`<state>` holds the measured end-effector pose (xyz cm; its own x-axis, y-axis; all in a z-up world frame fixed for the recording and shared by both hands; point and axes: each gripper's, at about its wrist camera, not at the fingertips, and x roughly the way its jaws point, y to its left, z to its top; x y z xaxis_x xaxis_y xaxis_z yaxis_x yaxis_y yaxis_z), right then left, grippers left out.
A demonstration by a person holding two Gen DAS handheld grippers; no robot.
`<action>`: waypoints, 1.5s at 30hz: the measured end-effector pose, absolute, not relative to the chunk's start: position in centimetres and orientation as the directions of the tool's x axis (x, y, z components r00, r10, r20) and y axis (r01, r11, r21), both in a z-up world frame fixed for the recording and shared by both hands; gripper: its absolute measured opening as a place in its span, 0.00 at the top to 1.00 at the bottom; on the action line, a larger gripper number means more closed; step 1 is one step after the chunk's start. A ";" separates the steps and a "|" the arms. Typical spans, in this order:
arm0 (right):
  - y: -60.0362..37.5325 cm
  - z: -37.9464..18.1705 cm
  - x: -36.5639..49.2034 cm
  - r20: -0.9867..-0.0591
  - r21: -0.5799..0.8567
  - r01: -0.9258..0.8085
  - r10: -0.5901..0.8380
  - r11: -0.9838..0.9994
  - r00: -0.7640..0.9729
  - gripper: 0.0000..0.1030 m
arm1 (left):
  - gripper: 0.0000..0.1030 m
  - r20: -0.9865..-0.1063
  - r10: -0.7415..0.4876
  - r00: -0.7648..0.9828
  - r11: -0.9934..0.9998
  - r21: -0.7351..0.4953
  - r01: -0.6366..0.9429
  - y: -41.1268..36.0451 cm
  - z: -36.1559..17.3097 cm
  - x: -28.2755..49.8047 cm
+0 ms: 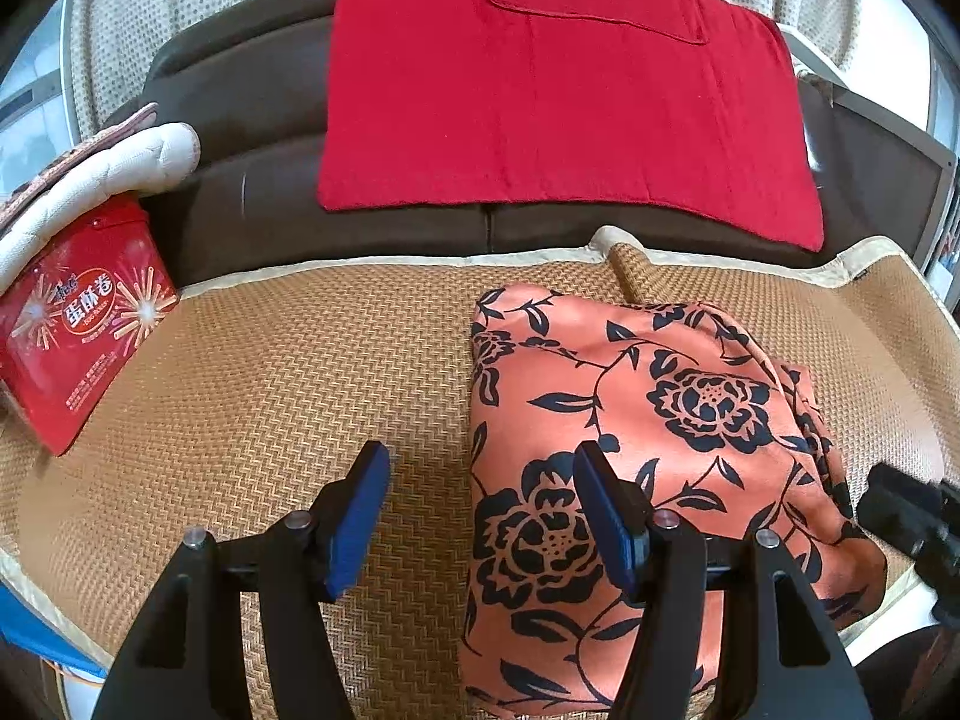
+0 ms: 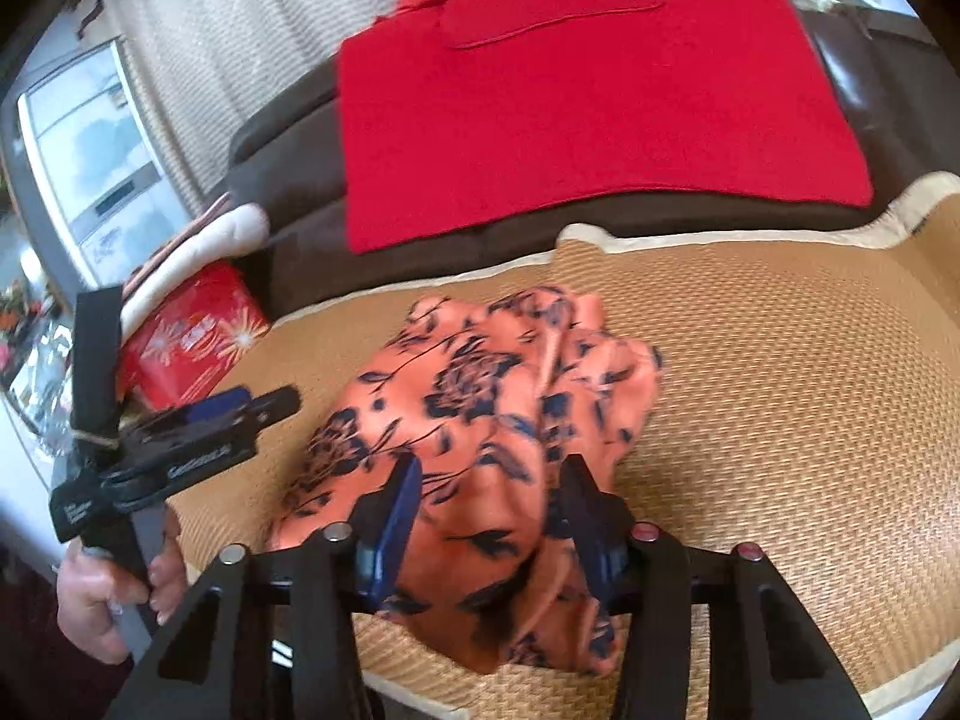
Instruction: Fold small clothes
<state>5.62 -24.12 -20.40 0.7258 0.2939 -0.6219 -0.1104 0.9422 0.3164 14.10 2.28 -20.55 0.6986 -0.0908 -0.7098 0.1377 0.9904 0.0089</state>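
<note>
In the left wrist view a woven straw mat (image 1: 270,372) with a pale cloth border covers the near surface; behind it runs a dark brown sofa back (image 1: 252,120) with a red cloth (image 1: 540,102) draped flat over it, and a dotted cream curtain (image 1: 156,18) hangs at the far side; at the far left a red tin (image 1: 84,324) with fireworks print leans on the mat, a white padded cushion (image 1: 102,174) resting on top of it; the orange garment (image 1: 648,438), printed with dark flowers and vines, lies in a rough folded bundle on the right half of the mat, its left edge fairly straight; the left gripper (image 1: 480,516) hangs over that left edge with its blue pads spread apart and nothing between them, one pad over bare mat, the other over the cloth; the tip of the right gripper (image 1: 912,522) shows at the right edge. In the right wrist view the same mat (image 2: 780,396), sofa back (image 2: 300,180), red cloth (image 2: 588,96) and curtain (image 2: 240,30) appear, with a window (image 2: 90,138) at the far left and the tin (image 2: 192,336) below it; the garment (image 2: 498,420) is blurred, bunched and creased in the middle of the mat; the right gripper (image 2: 489,516) sits just above its near part, jaws apart, and whether the pads press the cloth I cannot tell; at the left a hand (image 2: 102,594) holds the left gripper (image 2: 240,414), its jaws apart.
</note>
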 end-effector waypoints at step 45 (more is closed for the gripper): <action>-25.1 -17.3 5.7 -0.668 0.315 -0.013 0.232 0.949 0.707 0.50 | 0.13 -0.666 0.053 0.744 0.995 0.100 0.018 3.3 -17.9 11.4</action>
